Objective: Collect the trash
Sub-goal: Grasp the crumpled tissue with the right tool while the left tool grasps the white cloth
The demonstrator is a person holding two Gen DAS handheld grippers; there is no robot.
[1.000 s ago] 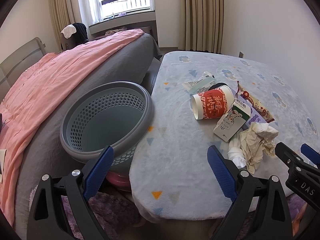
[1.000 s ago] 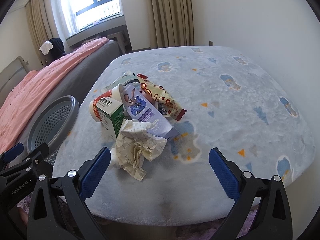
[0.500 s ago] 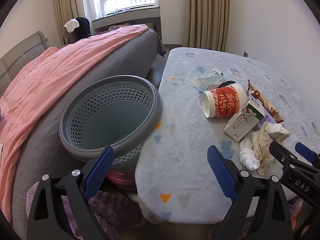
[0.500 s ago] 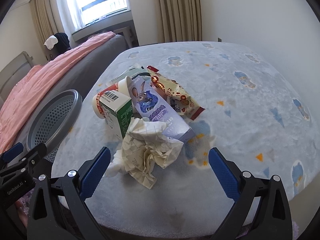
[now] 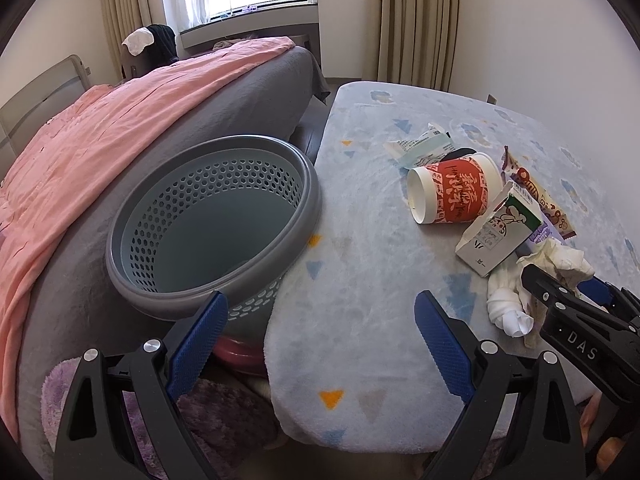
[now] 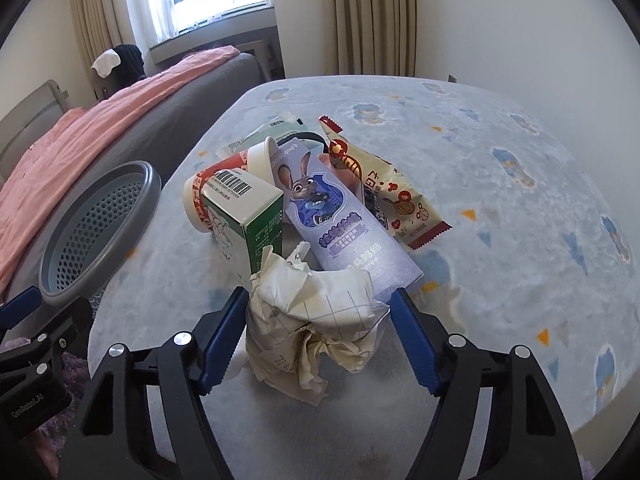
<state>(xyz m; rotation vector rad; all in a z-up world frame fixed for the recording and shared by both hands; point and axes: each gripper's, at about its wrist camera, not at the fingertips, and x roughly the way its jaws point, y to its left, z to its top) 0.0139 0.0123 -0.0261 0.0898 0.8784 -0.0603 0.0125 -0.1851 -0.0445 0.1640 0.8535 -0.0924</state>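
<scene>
A crumpled cream paper wad (image 6: 316,320) lies at the near end of a trash pile on the blue blanket-covered table (image 5: 360,248). My right gripper (image 6: 318,298) straddles the wad; its jaws are closing, with the blue pads right at its two sides. Behind it lie a green-and-white milk carton (image 6: 248,216), a purple rabbit-print box (image 6: 332,216), a red paper cup (image 5: 456,192) on its side and a snack wrapper (image 6: 384,188). My left gripper (image 5: 320,312) is open and holds nothing, hovering between the table edge and the grey perforated basket (image 5: 310,188).
The basket stands left of the table, against a bed with a pink cover (image 5: 100,140). A twisted white tissue (image 5: 508,312) lies beside the wad. A purple rug (image 5: 224,412) covers the floor below. Walls and curtains stand behind the table.
My right gripper moved forward over the paper wad and its jaws narrowed around it. The left gripper drifted slightly lower and closer to the basket.
</scene>
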